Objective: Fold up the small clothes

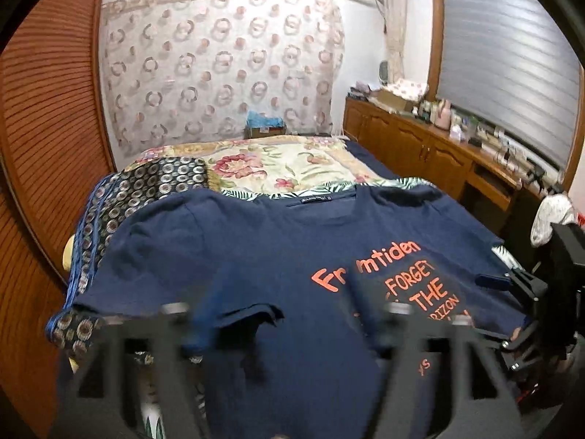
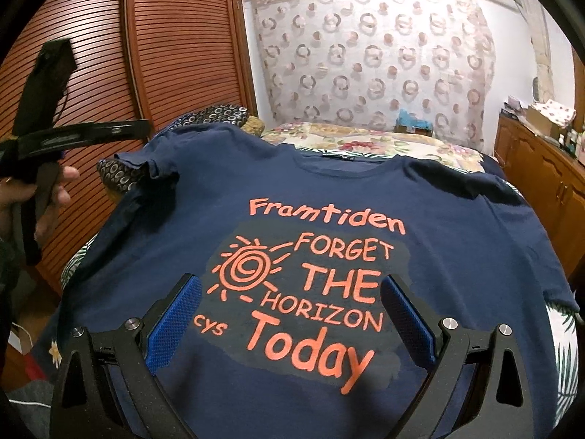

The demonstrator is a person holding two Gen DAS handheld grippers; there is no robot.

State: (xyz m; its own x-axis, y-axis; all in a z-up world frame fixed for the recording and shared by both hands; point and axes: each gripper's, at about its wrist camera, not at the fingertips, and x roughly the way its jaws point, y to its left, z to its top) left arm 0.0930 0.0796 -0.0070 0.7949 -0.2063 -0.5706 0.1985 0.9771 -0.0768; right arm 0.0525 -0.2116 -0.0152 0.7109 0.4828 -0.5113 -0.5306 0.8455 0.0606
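A navy T-shirt (image 2: 457, 226) with an orange "Framtiden / Forget the horizon today" print lies front up, spread on the bed, collar at the far side. My right gripper (image 2: 292, 311) stands open just above the print, its blue pads (image 2: 179, 314) wide apart and holding nothing. In the left wrist view my left gripper (image 1: 285, 311) is blurred and open over the shirt's left sleeve (image 1: 248, 314), which lies loose below the fingers. The right gripper (image 1: 508, 307) shows at that view's right edge. A hand holds the left gripper (image 2: 109, 131) raised at the shirt's left side.
The floral bedspread (image 1: 278, 164) stretches beyond the shirt. A dark ring-patterned cloth (image 1: 146, 186) lies at the bed's left. Louvred wooden doors (image 2: 175, 55) stand to the left, a cluttered wooden cabinet (image 1: 420, 139) to the right. A box (image 1: 265, 126) sits at the bed's far end.
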